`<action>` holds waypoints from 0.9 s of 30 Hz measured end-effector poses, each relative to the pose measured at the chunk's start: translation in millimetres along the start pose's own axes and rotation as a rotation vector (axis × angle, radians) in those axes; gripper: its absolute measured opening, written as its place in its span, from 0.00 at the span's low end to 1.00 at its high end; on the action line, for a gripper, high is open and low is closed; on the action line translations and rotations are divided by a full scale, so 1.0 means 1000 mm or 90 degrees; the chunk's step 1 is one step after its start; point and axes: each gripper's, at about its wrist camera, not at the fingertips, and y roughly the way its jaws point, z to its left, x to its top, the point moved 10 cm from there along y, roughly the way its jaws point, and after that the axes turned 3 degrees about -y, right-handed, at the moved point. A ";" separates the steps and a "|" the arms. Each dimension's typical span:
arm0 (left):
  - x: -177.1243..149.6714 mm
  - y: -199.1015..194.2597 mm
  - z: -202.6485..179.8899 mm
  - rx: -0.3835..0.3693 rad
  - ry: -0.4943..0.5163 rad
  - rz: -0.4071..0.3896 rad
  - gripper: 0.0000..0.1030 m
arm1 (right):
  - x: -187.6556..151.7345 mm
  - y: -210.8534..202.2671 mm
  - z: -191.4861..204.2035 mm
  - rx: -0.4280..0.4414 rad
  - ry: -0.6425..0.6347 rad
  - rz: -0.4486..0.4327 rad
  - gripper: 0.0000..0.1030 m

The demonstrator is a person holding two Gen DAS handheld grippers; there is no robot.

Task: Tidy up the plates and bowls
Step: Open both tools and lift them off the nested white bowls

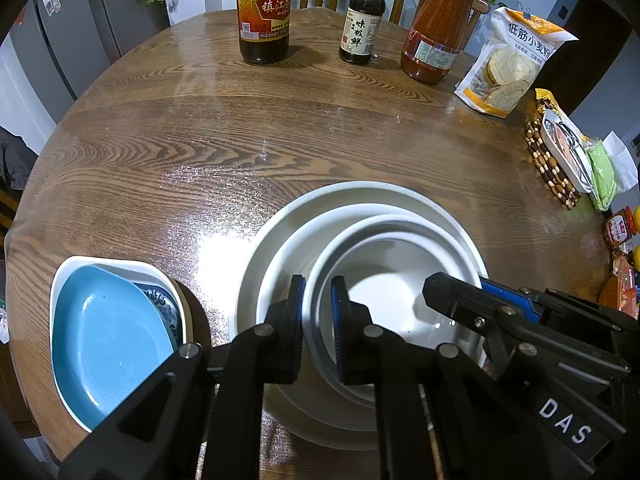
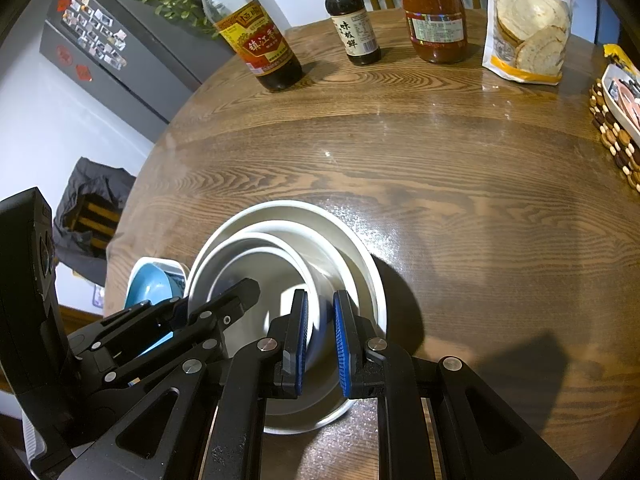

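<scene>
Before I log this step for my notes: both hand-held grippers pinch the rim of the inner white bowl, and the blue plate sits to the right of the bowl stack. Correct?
Not quite. The blue plate sits to the left of the bowl stack, as the left wrist view shows. Both the left hand-held gripper and the right hand-held gripper do pinch the inner white bowl.

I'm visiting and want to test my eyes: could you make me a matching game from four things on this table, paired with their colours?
Things:
1. top plate in the left-hand stack
2. nested bowls
3. tall sauce jar
4. flour bag

Colours:
A. white
B. red-orange
C. white with orange trim
D. blue

Pairs: 1-D, 2-A, 3-B, 4-C
</scene>
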 end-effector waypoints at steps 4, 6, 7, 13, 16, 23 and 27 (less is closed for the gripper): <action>-0.001 0.000 -0.001 -0.002 -0.002 0.001 0.13 | 0.000 0.000 0.000 -0.001 0.000 0.000 0.16; -0.002 0.000 -0.002 -0.004 -0.003 0.001 0.13 | 0.000 0.000 0.000 0.000 0.001 0.000 0.16; -0.002 0.000 -0.002 -0.005 -0.003 0.002 0.13 | 0.000 0.000 0.000 0.000 0.001 0.000 0.16; -0.002 0.000 -0.002 -0.006 -0.003 0.003 0.13 | 0.000 0.000 0.000 -0.001 0.002 0.002 0.16; -0.002 0.000 -0.002 -0.006 -0.004 0.003 0.13 | -0.001 0.000 0.000 -0.002 0.002 0.003 0.16; -0.003 0.001 -0.002 -0.008 -0.005 0.005 0.13 | -0.001 0.001 0.000 -0.005 0.003 0.004 0.16; -0.004 0.001 -0.001 -0.012 -0.006 0.007 0.14 | -0.002 -0.001 0.000 -0.012 0.004 0.005 0.16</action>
